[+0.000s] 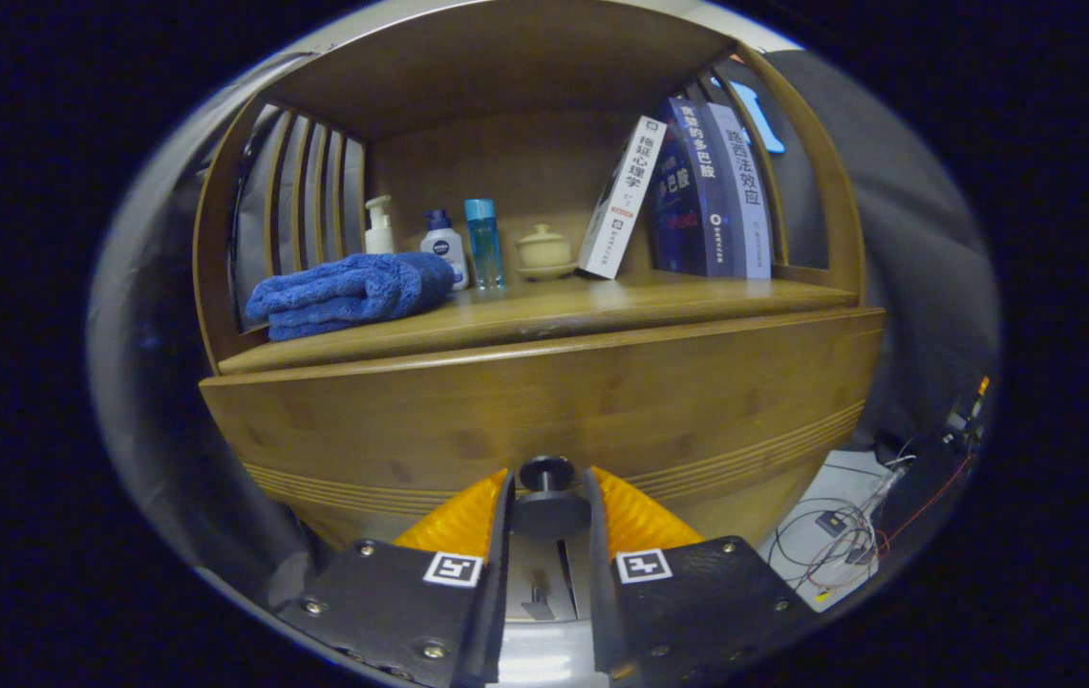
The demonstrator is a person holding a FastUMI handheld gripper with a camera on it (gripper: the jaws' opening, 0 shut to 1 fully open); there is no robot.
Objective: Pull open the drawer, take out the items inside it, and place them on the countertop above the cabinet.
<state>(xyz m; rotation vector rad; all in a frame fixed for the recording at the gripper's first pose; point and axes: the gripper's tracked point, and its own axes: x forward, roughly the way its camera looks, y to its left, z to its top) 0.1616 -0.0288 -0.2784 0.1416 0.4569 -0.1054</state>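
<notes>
Jaws on the drawer knob (pixel 545 475), drawer not yet pulled out.

Both fingers of my gripper (pixel 549 497) sit either side of the knob and look clenched on it. Beyond them the drawer front (pixel 544 401) appears flush under the bench (pixel 602 301), so I judge everything remains: pulling, emptying, placing beside the blue towel (pixel 349 291). Contents are hidden.

dim booth, warm light from above, heavy fisheye bend

light falls from overhead onto the countertop (pixel 544 311), leaving a soft sheen there. the cabinet's upper recess (pixel 506 86) lies in shadow. straight wooden edges bow strongly outward. the centre is sharp; the gripper (pixel 547 492) and outer margins look soft and darker.
</notes>
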